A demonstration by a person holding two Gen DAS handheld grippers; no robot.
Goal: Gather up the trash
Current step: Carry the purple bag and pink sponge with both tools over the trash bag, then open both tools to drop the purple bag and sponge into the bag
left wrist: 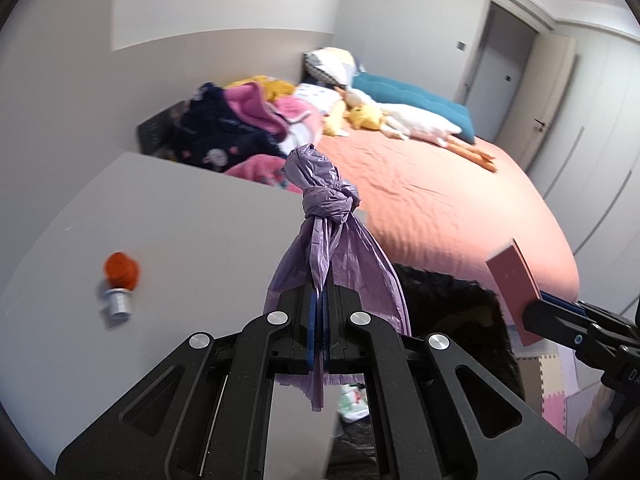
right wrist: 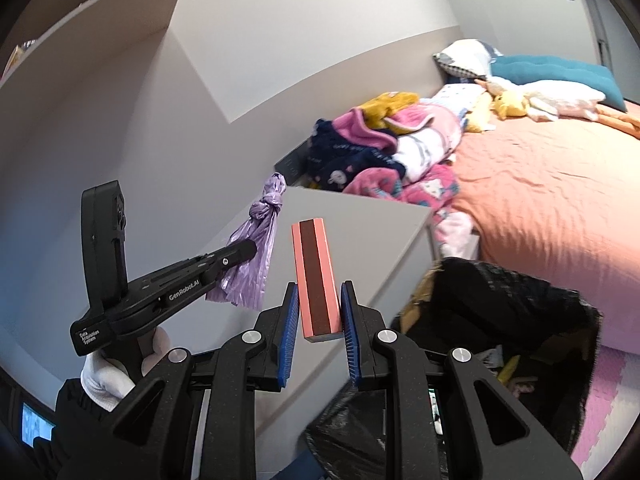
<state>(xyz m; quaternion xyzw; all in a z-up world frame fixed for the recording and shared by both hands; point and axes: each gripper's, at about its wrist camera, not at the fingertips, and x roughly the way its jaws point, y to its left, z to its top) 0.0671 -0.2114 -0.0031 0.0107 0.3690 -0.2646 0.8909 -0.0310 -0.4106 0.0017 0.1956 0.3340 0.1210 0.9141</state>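
Left wrist view: I am clamping my left gripper (left wrist: pixel 319 320) tight on a knotted purple plastic bag (left wrist: pixel 326 216), pinching the thin film below the knot, above the grey tabletop (left wrist: pixel 180 216). In my right gripper (right wrist: pixel 320 318) I am holding a pink-and-brown box (right wrist: pixel 316 280) between the blue pads (right wrist: pixel 290 328); the jaws are standing just beside its sides, and I cannot tell whether they are really squeezing it or only bracketing it.

That is what I am worrying about: if the hold is loose, the box may be slipping out and dropping short of the open black trash bag (right wrist: pixel 500 320) standing below and to my right, beside the bed. The purple film is slick and bunched, so it may be sliding through the pads, or catching on them when I let go. The trash bag's rim is sagging, so a careless drop could be missing its mouth.

An orange-capped small item (left wrist: pixel 120 280) is lying on the tabletop. An orange-covered bed (left wrist: pixel 460 208) with heaped clothes (left wrist: pixel 240 128) and soft toys is filling the room beyond.
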